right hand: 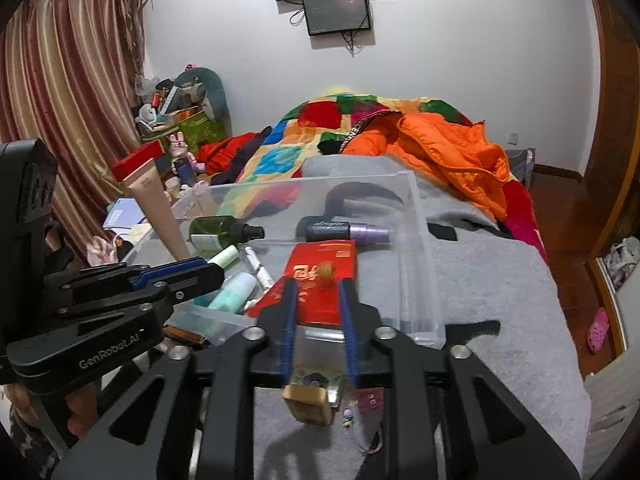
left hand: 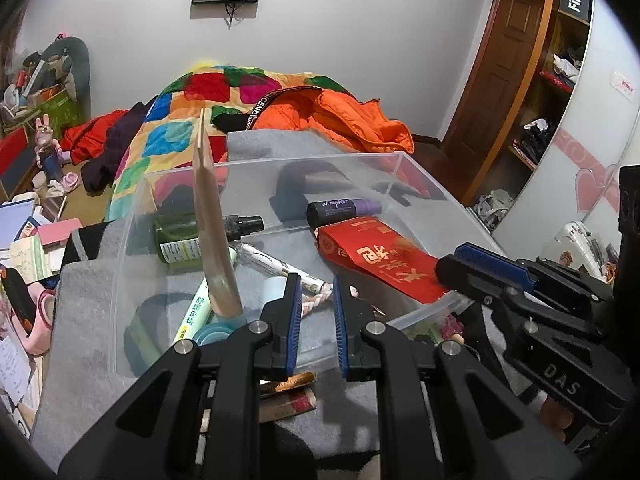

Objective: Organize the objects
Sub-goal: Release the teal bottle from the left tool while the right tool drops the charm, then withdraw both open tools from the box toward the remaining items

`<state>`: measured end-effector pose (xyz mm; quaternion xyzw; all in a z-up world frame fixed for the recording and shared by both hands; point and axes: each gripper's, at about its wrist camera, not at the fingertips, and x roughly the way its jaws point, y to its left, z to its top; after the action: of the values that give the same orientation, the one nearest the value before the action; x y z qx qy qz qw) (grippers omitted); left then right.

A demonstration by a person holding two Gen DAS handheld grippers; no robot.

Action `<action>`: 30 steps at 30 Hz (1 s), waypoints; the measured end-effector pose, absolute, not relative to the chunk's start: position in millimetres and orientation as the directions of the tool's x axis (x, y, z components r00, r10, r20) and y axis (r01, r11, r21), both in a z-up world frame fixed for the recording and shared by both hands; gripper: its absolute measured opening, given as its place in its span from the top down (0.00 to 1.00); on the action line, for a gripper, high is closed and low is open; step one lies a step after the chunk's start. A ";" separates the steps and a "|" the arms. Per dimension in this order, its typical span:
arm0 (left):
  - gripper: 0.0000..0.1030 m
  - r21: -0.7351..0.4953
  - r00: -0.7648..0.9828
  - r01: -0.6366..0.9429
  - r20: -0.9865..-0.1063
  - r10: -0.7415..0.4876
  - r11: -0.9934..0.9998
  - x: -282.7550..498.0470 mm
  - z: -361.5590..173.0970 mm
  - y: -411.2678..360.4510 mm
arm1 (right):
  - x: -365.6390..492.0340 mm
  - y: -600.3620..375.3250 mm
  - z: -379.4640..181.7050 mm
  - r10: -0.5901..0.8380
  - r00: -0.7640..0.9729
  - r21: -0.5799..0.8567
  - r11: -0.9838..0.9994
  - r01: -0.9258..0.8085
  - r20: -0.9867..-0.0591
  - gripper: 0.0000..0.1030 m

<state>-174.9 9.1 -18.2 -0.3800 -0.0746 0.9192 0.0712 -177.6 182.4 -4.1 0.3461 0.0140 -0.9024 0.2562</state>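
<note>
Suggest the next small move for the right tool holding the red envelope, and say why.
Probably open the right tool and let the red envelope drop. The envelope's far end already lies inside the clear bin, near the purple bottle, while its near end rests over the bin's front rim between the fingers. The left tool hovers open over the bin, holding nothing.

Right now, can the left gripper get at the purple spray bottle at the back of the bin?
Probably yes. The left gripper is open and empty over the clear bin, which has no lid. The purple spray bottle lies exposed ahead; only the red envelope in the right gripper crowds it.
</note>
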 end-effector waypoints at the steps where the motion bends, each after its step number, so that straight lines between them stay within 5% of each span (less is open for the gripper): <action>1: 0.87 -0.194 -0.701 -0.075 -0.688 0.190 -0.978 -173.9 -17.4 9.2 | -176.5 182.3 -3.2 -0.459 -0.626 0.158 -0.866 0.475 -0.630 0.72; 13: 0.48 -0.144 -0.763 -0.103 -0.624 0.171 -0.984 -137.4 12.4 21.3 | -155.2 194.9 8.4 -0.437 -0.661 0.137 -0.880 0.455 -0.610 0.53; 18: 0.46 -0.116 -0.771 -0.108 -0.617 0.157 -0.987 -117.2 15.2 24.6 | -139.0 210.7 16.2 -0.420 -0.692 0.122 -0.891 0.437 -0.588 0.44; 30: 0.42 -0.156 -0.717 -0.072 -0.678 0.160 -0.985 -86.0 -19.5 18.9 | -119.5 232.2 -4.7 -0.368 -0.677 0.102 -0.911 0.399 -0.637 0.40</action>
<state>-86.0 18.9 -19.5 -0.3708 -0.0590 0.9247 0.0627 -119.5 232.2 -4.7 0.3429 0.0226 -0.9154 0.2096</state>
